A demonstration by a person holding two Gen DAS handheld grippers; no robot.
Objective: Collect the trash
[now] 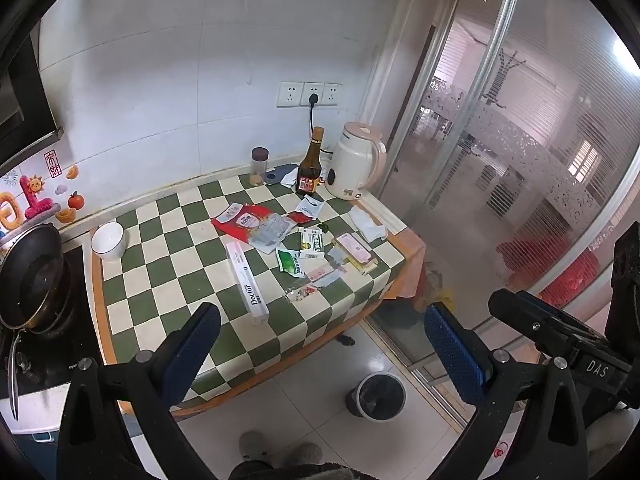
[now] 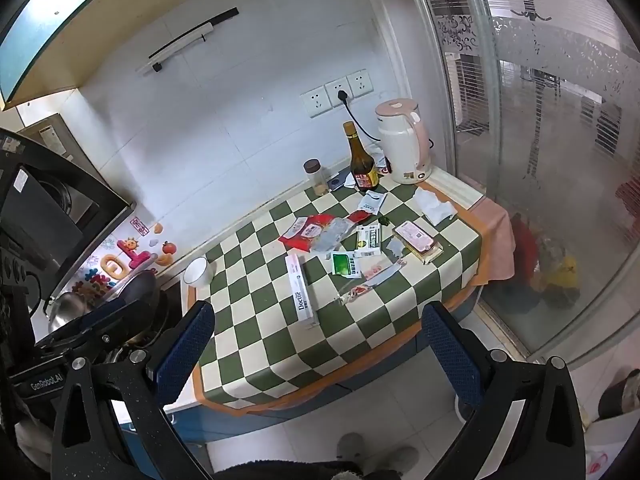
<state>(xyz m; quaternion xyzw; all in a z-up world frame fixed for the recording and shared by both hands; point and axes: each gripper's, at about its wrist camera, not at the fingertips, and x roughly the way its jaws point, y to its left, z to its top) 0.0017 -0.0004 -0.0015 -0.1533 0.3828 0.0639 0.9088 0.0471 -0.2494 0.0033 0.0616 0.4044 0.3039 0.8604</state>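
Left gripper (image 1: 320, 344): jaws wide apart, nothing held, above the near edge of the green-and-cream checked counter (image 1: 192, 276). Right gripper (image 2: 320, 344): likewise wide apart and empty-handed. Trash on the counter: long white "Doctor" carton (image 1: 247, 280) near centre; red foil wrapper (image 1: 244, 222), green sachet (image 1: 290, 263), pink packet (image 1: 354, 248) toward the right edge. Round grey bin (image 1: 378, 396) on the floor below.
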